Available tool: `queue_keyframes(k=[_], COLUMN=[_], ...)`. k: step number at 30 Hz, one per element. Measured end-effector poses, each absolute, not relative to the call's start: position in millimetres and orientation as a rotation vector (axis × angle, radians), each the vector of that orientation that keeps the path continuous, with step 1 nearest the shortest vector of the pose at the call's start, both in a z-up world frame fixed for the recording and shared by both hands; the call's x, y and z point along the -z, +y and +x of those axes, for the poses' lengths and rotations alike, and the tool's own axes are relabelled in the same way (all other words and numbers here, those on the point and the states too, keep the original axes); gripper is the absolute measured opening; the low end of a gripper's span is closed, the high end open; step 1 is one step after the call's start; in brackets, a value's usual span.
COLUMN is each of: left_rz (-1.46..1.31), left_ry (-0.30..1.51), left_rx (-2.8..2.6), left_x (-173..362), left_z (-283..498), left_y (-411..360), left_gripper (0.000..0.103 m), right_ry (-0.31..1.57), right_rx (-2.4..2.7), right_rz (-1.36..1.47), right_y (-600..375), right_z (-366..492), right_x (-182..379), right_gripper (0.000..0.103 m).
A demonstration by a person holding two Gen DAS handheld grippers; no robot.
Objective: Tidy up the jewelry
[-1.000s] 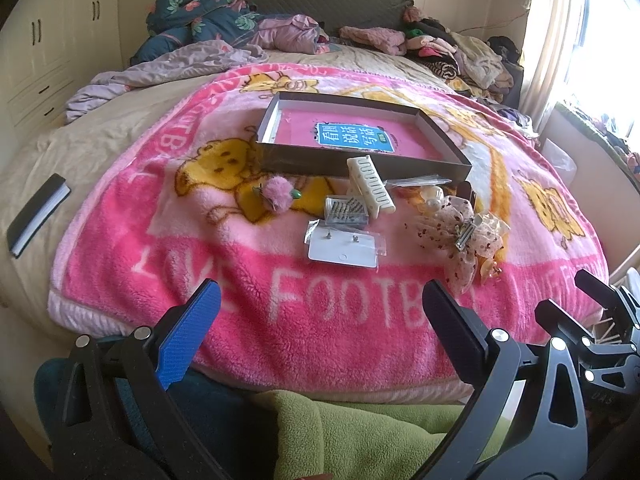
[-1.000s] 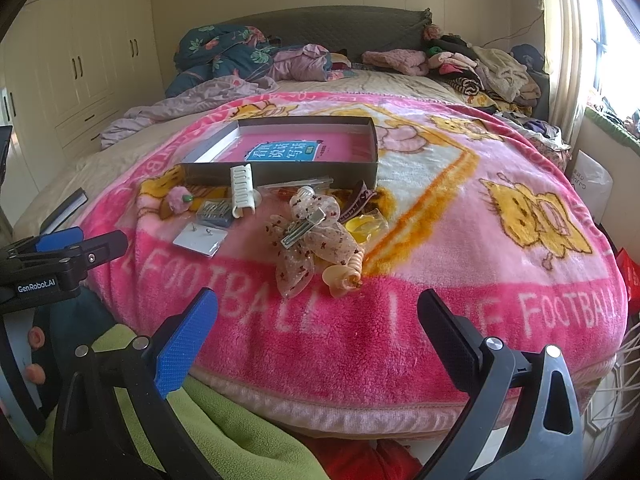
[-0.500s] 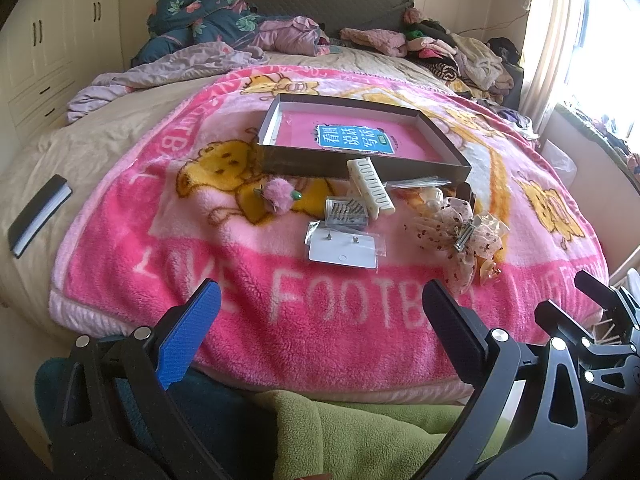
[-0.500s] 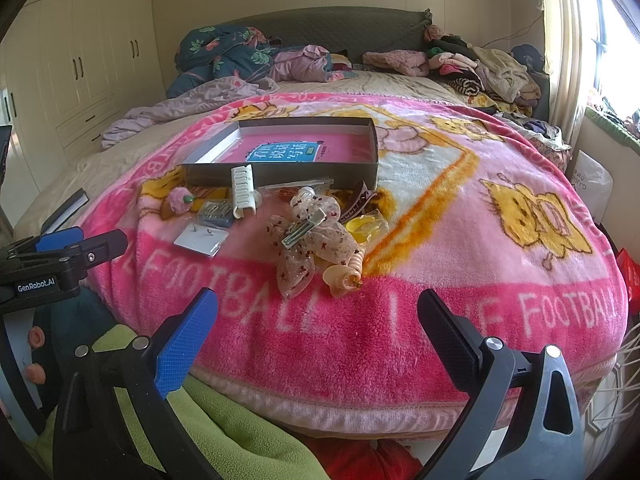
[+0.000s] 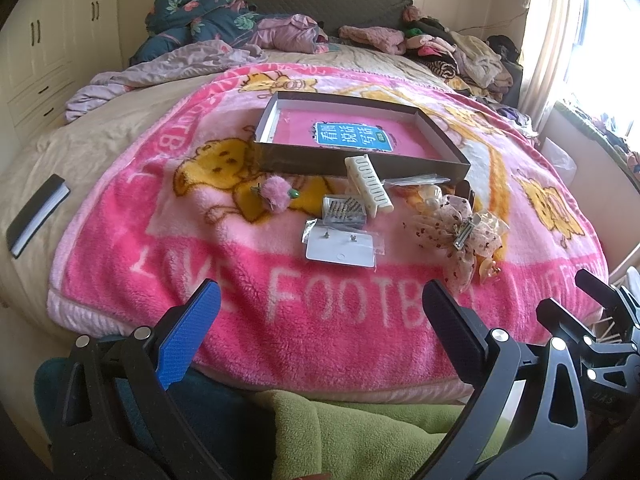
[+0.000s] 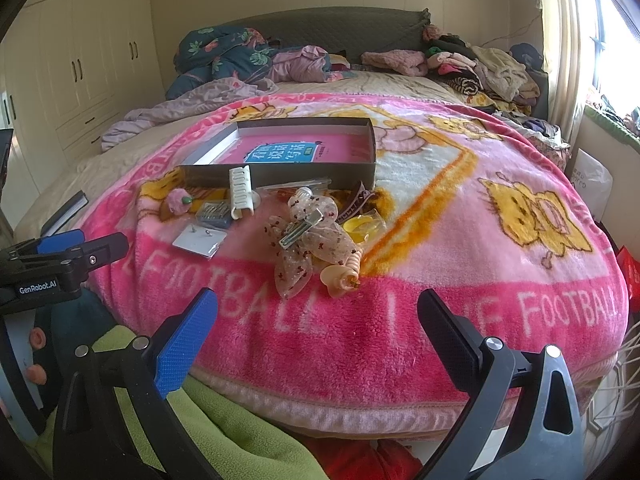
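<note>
Left gripper (image 5: 320, 320) jaws wide apart, empty, at the pink blanket (image 5: 160, 240) edge. Ahead, left to right: pink pompom (image 5: 275, 196), earring card (image 5: 340, 245), cream claw clip (image 5: 368, 184), sheer bow clip (image 5: 460, 228), all near the open box (image 5: 360, 164). Yellow piece (image 6: 360, 226) beside the bow, possibly a bangle. Right gripper (image 6: 316, 320) spread wide, empty.

Daylight pours in from the window (image 5: 592, 40) on your right, blown out to white glare in both views. The pink blanket (image 6: 440, 200) is evenly lit with soft, faint shadows. Fisheye bending curves the wardrobe (image 6: 80, 60) and darkens the corners; far clothes look slightly soft, perhaps from distance.
</note>
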State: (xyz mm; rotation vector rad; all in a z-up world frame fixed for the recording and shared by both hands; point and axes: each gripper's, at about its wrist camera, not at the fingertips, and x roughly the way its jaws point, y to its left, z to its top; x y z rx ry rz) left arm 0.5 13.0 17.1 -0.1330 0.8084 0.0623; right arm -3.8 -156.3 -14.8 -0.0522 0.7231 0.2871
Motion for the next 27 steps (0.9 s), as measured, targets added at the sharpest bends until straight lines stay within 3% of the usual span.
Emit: queue_keyframes(k=[27], left_rz=[-0.103], left_ry=[0.883], left_rx=[-0.014], left_x=[4.1], left_z=[67.1], left_y=[-12.0], left_gripper=[0.093], right_ry=[0.737], right_rx=[-0.292], right_rz=[-0.068], right_y=[-184.2], right_z=[32.6], right_x=[29.9], right_gripper=[0.097])
